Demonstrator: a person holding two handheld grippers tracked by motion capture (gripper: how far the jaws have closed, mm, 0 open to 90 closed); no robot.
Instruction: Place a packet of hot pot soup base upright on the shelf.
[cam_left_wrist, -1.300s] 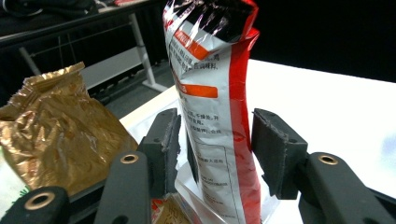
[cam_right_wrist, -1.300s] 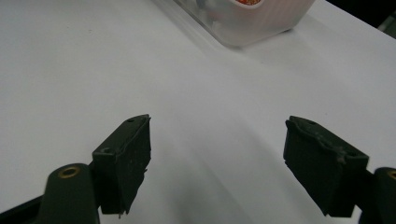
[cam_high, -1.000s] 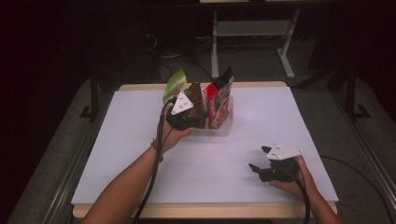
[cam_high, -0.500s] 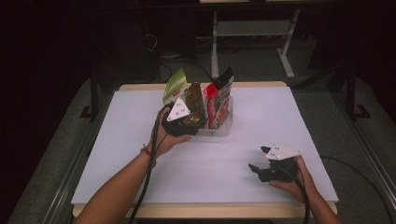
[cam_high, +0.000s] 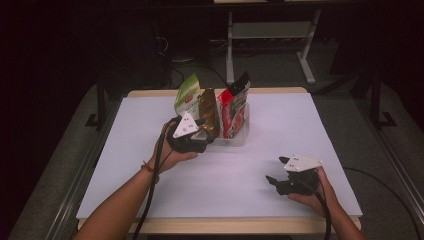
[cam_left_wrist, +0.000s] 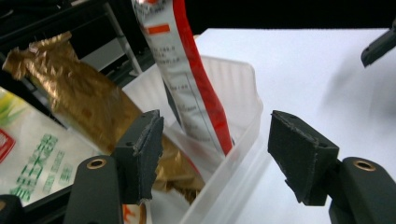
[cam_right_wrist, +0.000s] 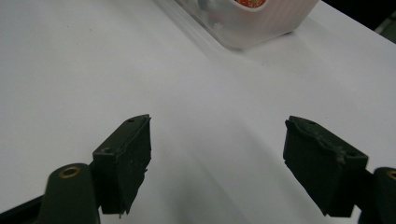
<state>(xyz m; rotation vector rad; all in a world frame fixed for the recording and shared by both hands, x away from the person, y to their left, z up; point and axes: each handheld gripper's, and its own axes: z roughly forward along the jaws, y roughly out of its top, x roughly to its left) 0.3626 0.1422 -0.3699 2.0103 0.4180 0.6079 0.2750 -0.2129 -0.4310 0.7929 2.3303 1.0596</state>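
The clear plastic tub (cam_high: 239, 136) near the far middle of the white table (cam_high: 125, 165) is the landmark here. At the left end of the tub stands a green and white snack bag (cam_high: 187, 95), leaning a little to the left. Just right of it, and touching it, is a crinkly gold snack bag (cam_high: 208, 112) that stands upright in the tub.

The left gripper (cam_high: 197, 142) sits right at the tub's near left corner, low down beside the gold bag. Its jaws have just been opening. In the left gripper view its pads (cam_left_wrist: 142, 154) stand wide apart and grip nothing; the left pad is close in front of the gold bag (cam_left_wrist: 88, 102), and the tub's rim (cam_left_wrist: 233, 154) and the bottom of the red pouch lie in the gap between the pads without being squeezed.

Next in the tub comes a red and silver snack pouch (cam_high: 232, 107) with a black top corner, standing at the right end and leaning to the right.

Well to the right of the tub and nearer the person, the right gripper (cam_high: 278, 171) rests low over the bare table. Its jaws are wide open too, with just white table between them, and the tub's corner (cam_right_wrist: 261, 28) shows farther off
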